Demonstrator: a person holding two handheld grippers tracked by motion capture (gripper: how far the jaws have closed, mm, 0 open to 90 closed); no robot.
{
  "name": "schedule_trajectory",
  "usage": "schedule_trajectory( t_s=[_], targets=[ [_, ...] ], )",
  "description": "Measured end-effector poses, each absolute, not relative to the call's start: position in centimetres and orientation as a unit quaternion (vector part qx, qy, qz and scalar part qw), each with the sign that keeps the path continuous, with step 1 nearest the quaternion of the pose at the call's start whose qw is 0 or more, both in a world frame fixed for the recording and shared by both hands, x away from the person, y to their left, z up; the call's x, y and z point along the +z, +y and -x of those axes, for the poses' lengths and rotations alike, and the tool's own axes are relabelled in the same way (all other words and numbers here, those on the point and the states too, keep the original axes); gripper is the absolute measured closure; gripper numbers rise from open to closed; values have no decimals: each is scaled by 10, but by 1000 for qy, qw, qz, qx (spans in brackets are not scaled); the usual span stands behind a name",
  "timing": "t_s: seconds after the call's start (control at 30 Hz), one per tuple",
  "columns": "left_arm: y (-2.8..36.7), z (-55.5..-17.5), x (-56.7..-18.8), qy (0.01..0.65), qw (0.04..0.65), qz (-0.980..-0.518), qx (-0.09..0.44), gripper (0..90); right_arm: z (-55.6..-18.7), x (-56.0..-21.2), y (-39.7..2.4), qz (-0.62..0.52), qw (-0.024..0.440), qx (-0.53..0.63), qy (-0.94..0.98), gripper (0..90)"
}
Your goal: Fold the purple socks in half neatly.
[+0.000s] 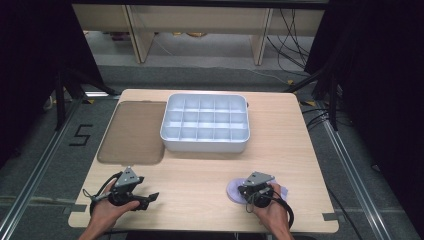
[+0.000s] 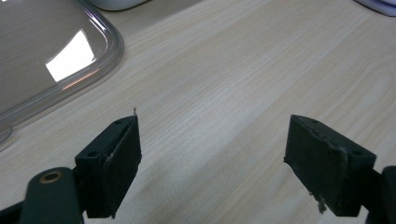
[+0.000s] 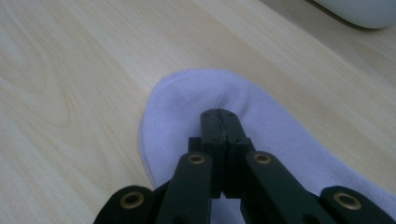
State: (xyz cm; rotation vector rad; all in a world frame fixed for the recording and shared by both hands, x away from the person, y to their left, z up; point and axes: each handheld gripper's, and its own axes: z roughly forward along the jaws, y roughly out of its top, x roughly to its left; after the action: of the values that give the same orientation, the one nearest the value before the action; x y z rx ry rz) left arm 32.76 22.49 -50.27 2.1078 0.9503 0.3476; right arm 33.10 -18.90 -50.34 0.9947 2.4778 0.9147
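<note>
Wood-grain table [image 1: 200,170], divided tray [image 1: 205,122], grey floor [image 1: 45,165].

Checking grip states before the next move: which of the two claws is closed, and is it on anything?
The right claw: its jaws meet, pinching the pale lilac cloth. The left claw stands wide open over bare table.

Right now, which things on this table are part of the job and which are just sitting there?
In the job:
right gripper, shut on the pale purple sock
white divided tray, a likely destination

Lying about:
tinted clear lid
left gripper, open over bare table
</note>
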Motion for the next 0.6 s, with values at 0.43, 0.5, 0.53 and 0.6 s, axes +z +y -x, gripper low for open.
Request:
schedule_trajectory(
  t_s=[0.43, 0.5, 0.53, 0.6],
  targets=[
    [224, -326, -500, 368, 398, -830, 133, 190, -333, -504, -149, -304, 140, 322, 885, 900],
    [223, -326, -501, 373, 402, -826, 126, 192, -333, -503, -143, -300, 138, 320, 888, 900],
    [223, -326, -500, 364, 400, -830, 131, 192, -332, -504, -140, -301, 137, 321, 887, 900],
    [223, -326, -501, 365, 401, -830, 130, 192, -333, -503, -138, -295, 132, 318, 891, 900]
  ],
)
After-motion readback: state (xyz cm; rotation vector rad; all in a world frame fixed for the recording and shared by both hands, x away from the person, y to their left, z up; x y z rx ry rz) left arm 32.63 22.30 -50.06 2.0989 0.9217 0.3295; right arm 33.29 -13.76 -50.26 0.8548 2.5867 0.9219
